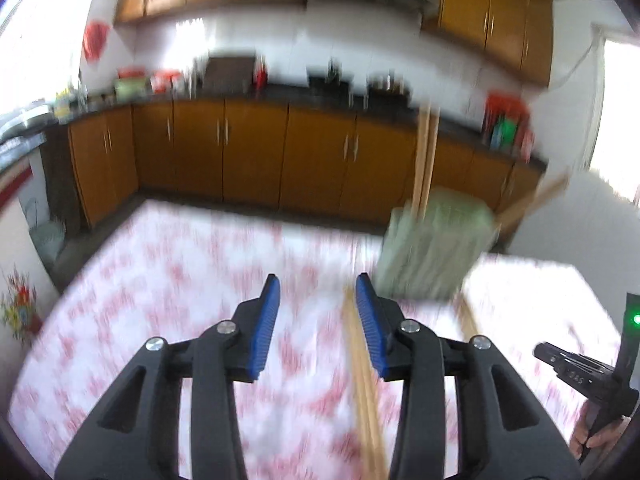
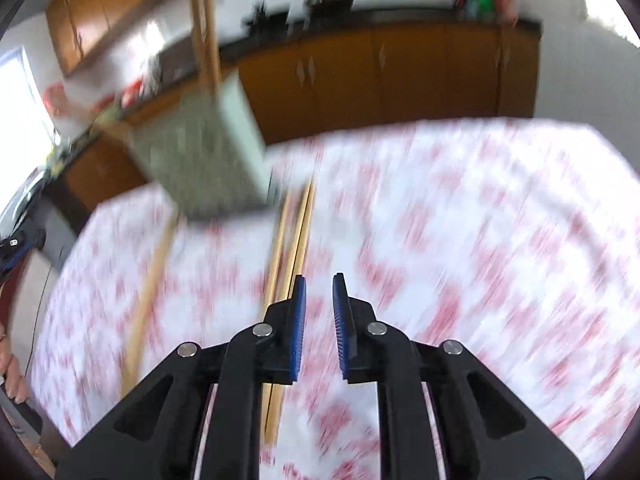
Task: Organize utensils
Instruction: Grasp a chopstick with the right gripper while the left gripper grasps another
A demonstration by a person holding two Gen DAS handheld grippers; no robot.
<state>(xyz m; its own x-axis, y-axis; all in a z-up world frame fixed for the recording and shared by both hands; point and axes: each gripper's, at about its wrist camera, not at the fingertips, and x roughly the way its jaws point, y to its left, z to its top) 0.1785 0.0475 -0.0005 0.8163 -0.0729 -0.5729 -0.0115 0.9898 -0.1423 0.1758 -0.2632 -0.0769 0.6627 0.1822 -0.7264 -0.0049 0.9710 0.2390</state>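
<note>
A pale green utensil holder (image 1: 432, 248) (image 2: 208, 152) stands on the red-and-white patterned tablecloth (image 1: 180, 320) (image 2: 480, 240), with wooden chopsticks (image 1: 424, 152) (image 2: 204, 20) upright in it. A pair of loose chopsticks (image 1: 362, 368) (image 2: 294, 236) lies flat on the cloth in front of the holder. A single chopstick (image 2: 150, 284) (image 1: 468, 320) lies beside them. My left gripper (image 1: 318, 284) is open above the cloth, its right finger over the pair, nothing between the pads. My right gripper (image 2: 320, 280) stands slightly open and empty, just right of the pair. Both views are motion-blurred.
Brown kitchen cabinets (image 1: 248, 152) under a dark, cluttered counter (image 1: 320, 92) run behind the table. The other hand-held gripper (image 1: 580, 372) and a person's hand (image 1: 592, 440) show at the right edge of the left wrist view. Another hand (image 2: 14, 376) shows at the right wrist view's left edge.
</note>
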